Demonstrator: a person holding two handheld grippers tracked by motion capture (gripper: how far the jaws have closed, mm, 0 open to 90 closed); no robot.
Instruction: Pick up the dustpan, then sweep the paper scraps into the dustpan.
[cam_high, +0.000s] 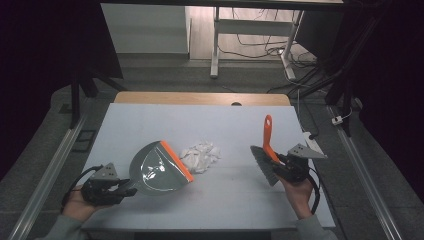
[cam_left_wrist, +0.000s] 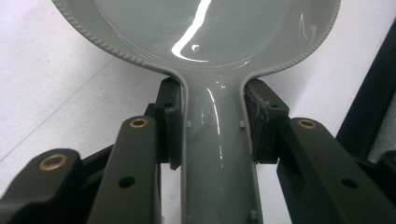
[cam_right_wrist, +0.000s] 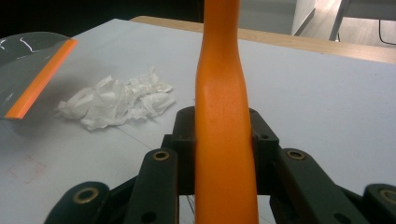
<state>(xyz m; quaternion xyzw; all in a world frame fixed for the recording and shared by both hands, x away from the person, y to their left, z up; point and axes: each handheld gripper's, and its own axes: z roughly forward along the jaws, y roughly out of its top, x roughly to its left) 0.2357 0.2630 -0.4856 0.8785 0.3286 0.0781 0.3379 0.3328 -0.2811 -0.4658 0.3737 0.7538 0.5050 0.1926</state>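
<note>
A grey dustpan with an orange lip lies tilted at the left of the white table, and my left gripper is shut on its handle. Just right of the orange lip sits a crumpled white paper wad. At the right, my right gripper is shut on the orange handle of a hand brush, whose grey bristles point down and left toward the table. In the right gripper view the paper wad lies ahead to the left, beside the dustpan's lip.
The white sheet covers a wooden table whose far edge shows bare. Metal rails run along both sides. Beyond stand a desk frame and loose cables on the floor. Dark curtains close off left and right.
</note>
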